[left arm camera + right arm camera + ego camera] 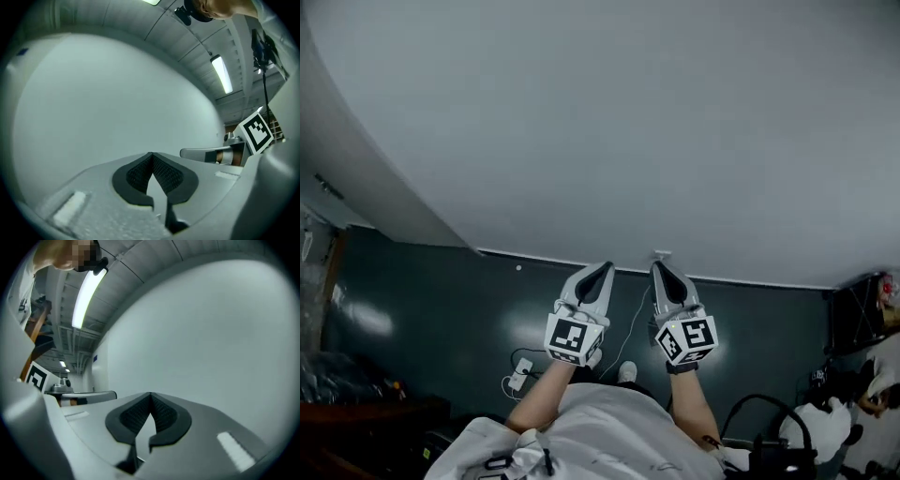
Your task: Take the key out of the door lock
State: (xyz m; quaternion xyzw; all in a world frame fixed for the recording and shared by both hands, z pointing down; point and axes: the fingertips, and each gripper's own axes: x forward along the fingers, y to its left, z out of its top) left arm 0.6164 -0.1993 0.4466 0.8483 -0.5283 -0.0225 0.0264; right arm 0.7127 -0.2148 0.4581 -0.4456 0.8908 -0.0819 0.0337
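While neither the key nor the door lock shows in any view, the step in hand reads as approach or search, with extraction not yet begun. Left gripper [599, 269] and right gripper [662, 268] sit side by side at lower centre of the head view, both aimed at a plain pale wall [628, 122]. Each gripper view shows its own jaws closed, pads meeting, nothing between them. Dark floor [441, 309] fills the lower band, and a white cable [521, 375] lies on it under the left gripper.

Next move, as a judgement: bring the door into view, pick one gripper, part its jaws, line them up on the key head, close, then pull straight out.

Hard to make out:
- Both gripper views are mostly blank wall.
- Left gripper view catches only the other gripper's marker cube [256, 131] at right and a ceiling light [221, 74] above it.
- Clutter at lower right of the head view is too dark to name.
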